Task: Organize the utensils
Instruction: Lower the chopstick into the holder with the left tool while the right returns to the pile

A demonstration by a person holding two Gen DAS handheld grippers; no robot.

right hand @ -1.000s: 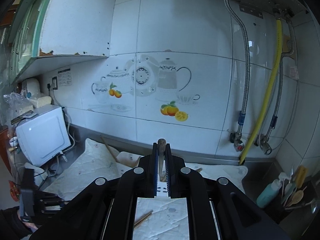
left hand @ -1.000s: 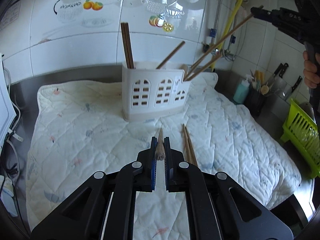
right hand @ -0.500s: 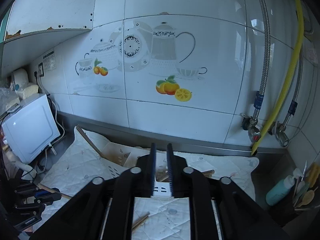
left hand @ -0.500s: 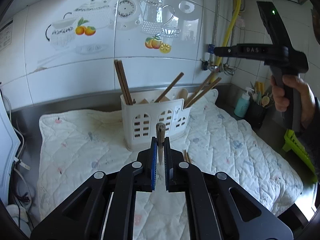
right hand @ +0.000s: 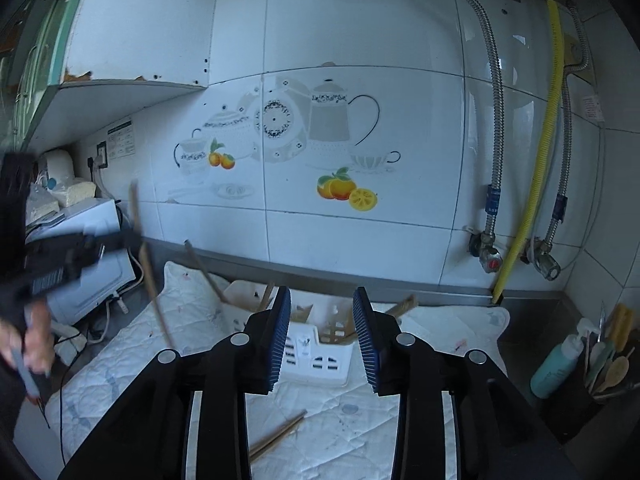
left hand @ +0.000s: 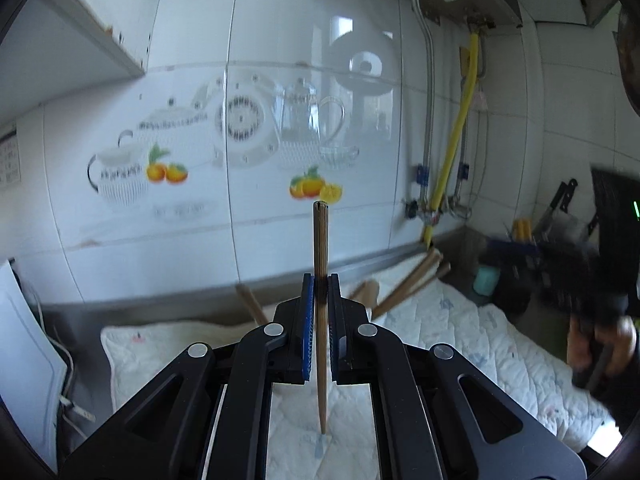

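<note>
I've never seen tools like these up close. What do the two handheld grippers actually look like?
Both look alike. The left gripper and right gripper are matte black plastic, each with two angular arms with cut-out slots and round silver bolts at the joints. The fingers carry blue ribbed pads on their inner faces. Seen from the left camera, the right gripper's blurred black body shows a small green light.

- left gripper (left hand: 320,300): black plastic frame, angular arms with cut-outs, round silver screws, blue ribbed pads on fingers (left hand: 306,328)
- right gripper (right hand: 322,332): same black build, silver screws, blue ribbed pads
- right gripper in left view: blurred black, small green light
</note>
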